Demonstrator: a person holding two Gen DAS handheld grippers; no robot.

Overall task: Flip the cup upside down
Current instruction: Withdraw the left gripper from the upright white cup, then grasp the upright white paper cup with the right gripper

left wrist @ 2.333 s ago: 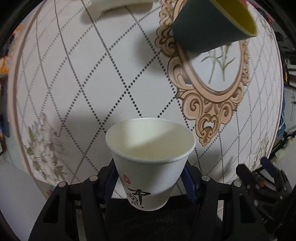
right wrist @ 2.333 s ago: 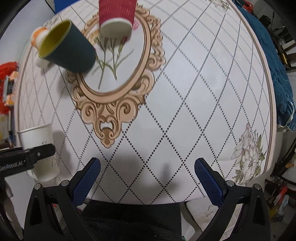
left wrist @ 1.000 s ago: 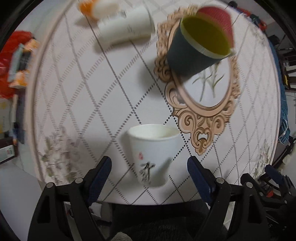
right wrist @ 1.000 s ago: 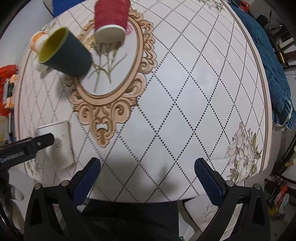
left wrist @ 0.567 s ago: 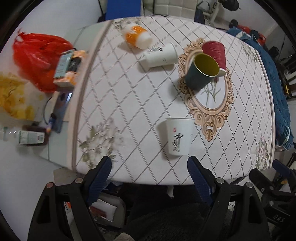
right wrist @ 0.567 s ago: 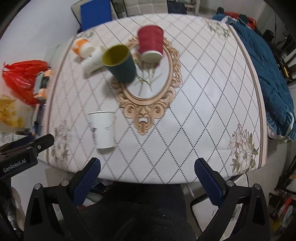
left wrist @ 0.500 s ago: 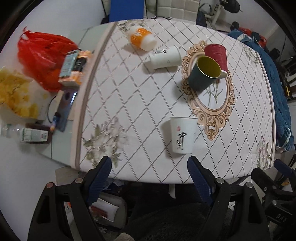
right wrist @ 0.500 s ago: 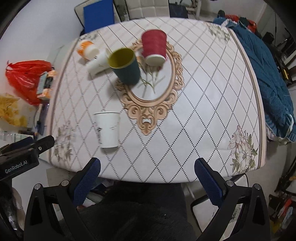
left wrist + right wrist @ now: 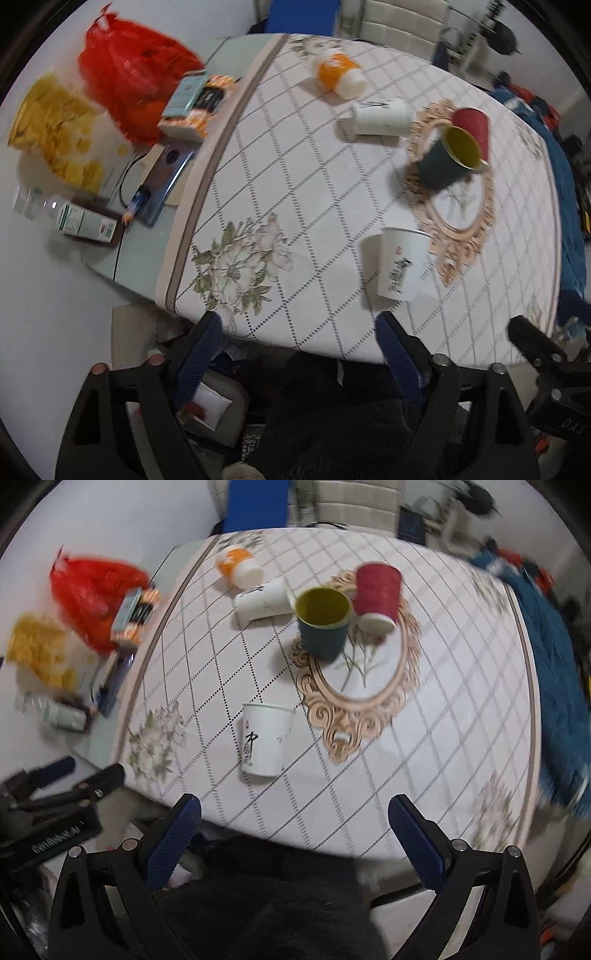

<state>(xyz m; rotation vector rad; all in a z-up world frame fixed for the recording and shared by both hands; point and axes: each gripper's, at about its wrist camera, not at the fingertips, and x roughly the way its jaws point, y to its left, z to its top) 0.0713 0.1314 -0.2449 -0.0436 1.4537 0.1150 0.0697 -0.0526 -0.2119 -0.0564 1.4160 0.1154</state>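
A white paper cup with black lettering [image 9: 400, 264] stands on the patterned table near its front edge, mouth up; it also shows in the right wrist view [image 9: 266, 738]. My left gripper [image 9: 297, 349] is open and empty, pulled back off the table's front edge. My right gripper [image 9: 293, 834] is open and empty, also back past the front edge. A dark green cup with a yellow inside [image 9: 448, 157] [image 9: 324, 622] stands upright. A red cup [image 9: 472, 127] [image 9: 376, 594] stands upside down behind it.
A second white cup [image 9: 380, 118] and an orange-and-white cup [image 9: 338, 74] lie on their sides at the back. A red bag [image 9: 125, 74], snack packs, boxes and a phone sit on a side surface to the left. A blue blanket [image 9: 550, 657] lies to the right.
My left gripper let go of the white cup, which now stands on the table. Both grippers have drawn far back and up, so the whole table shows.
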